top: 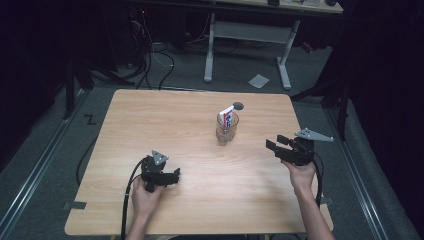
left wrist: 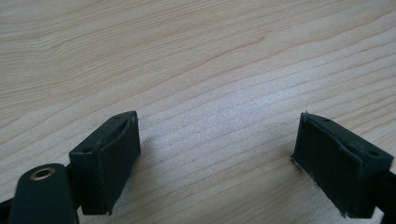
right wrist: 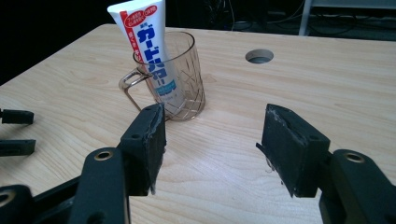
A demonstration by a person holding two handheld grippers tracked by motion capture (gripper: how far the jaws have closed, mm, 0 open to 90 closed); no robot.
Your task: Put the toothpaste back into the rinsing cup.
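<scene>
A clear brownish plastic mug (top: 226, 129) (right wrist: 173, 81) stands near the middle of the wooden table (top: 150, 120). A white toothpaste tube (top: 227, 116) (right wrist: 149, 46) with red and blue print stands inside it, leaning. My right gripper (top: 276, 144) (right wrist: 210, 144) hovers to the right of the mug, jaws wide apart with nothing between them, pointing at the mug. At the front left my left gripper (top: 175, 176) (left wrist: 217, 154) rests low over bare wood, also open and empty.
A round cable hole (top: 238, 105) (right wrist: 259, 56) lies in the table just behind the mug. Beyond the table stand a white desk frame (top: 245, 35) and cables on a dark floor. The left gripper's jaw tips (right wrist: 16, 130) appear at the left edge of the right gripper view.
</scene>
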